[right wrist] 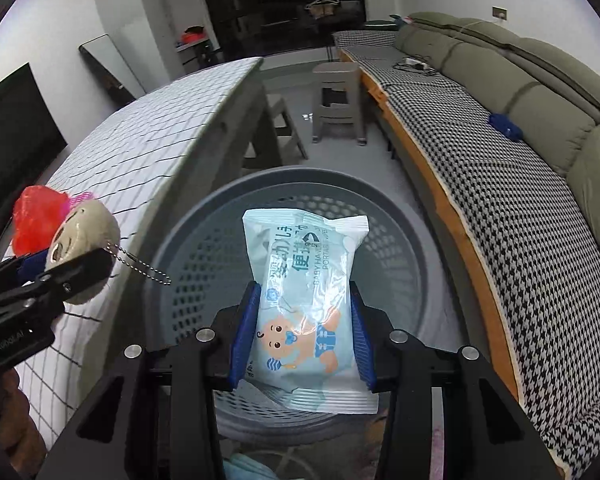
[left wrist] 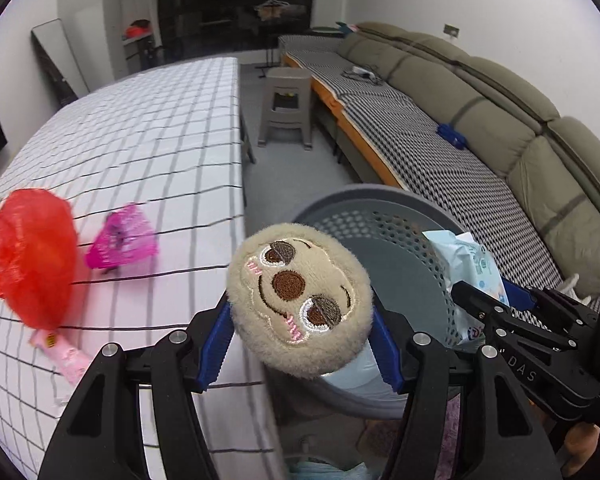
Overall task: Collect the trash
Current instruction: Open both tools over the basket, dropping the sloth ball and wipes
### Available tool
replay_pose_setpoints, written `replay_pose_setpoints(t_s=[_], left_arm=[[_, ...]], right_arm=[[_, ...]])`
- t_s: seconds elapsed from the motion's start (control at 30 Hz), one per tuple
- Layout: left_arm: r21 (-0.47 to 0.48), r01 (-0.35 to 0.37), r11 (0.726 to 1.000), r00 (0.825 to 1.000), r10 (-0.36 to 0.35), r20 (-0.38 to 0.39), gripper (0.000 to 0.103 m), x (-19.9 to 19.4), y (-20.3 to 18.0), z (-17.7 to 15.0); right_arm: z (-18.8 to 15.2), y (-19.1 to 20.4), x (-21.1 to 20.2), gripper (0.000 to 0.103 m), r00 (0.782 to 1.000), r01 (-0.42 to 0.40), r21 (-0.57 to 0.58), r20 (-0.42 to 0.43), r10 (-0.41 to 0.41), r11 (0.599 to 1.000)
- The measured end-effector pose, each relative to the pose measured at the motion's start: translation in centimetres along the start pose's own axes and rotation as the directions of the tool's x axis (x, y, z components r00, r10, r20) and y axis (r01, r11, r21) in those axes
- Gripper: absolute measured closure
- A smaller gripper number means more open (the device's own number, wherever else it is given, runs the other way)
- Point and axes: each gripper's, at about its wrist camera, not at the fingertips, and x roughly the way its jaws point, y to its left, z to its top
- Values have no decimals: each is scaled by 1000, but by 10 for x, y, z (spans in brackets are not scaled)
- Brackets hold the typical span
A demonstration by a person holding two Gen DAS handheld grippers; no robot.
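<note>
My left gripper (left wrist: 300,320) is shut on a beige plush face keychain (left wrist: 298,300), held at the table's edge beside the grey perforated basket (left wrist: 384,208). The same plush (right wrist: 82,240) shows at the left of the right wrist view, its bead chain dangling. My right gripper (right wrist: 302,332) is shut on a pale blue pack of baby wipes (right wrist: 306,280), held over the basket's (right wrist: 400,240) open mouth. On the checked tablecloth (left wrist: 140,128) lie a crumpled red plastic bag (left wrist: 34,256), a magenta wrapper (left wrist: 122,242) and a pink wrapper (left wrist: 66,354).
A long olive sofa (left wrist: 480,92) with a houndstooth cover runs along the right wall; a blue object (left wrist: 452,134) lies on it. A grey plastic stool (left wrist: 286,106) stands on the floor between table and sofa. A dark wardrobe fills the back.
</note>
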Motion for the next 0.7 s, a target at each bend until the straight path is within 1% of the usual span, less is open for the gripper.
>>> replay_pose_setpoints(t_s=[0.17, 0.27, 0.33, 0.37, 0.4, 0.43, 0.47, 0.7], left_arm=[[4, 10, 1000, 999, -10, -34, 41, 23, -12, 3], [2, 7, 1000, 999, -7, -39, 41, 28, -15, 3], [1, 4, 1000, 999, -4, -41, 38, 30, -15, 3], [1, 1, 1000, 999, -1, -41, 35, 30, -16, 3], [-1, -5, 1000, 999, 5, -38, 30, 30, -16, 3], [-1, -11, 1000, 999, 11, -34, 29, 29, -16, 2], [1, -17, 1000, 999, 17, -31, 29, 29, -16, 2], [-1, -26, 1000, 999, 26, -31, 28, 29, -16, 0]], right_arm=[[-6, -12, 15, 62, 1000, -5, 28, -22, 6, 1000], [-5, -14, 21, 61, 1000, -13, 33, -25, 14, 999], [-3, -14, 23, 61, 1000, -16, 33, -18, 17, 999], [-1, -14, 24, 57, 1000, -17, 32, -12, 17, 999], [-1, -15, 24, 55, 1000, -16, 31, -7, 16, 999], [1, -16, 24, 48, 1000, -14, 34, 2, 14, 999], [1, -17, 23, 44, 1000, -14, 41, 11, 13, 999], [-2, -19, 20, 44, 1000, -18, 56, 12, 17, 998]])
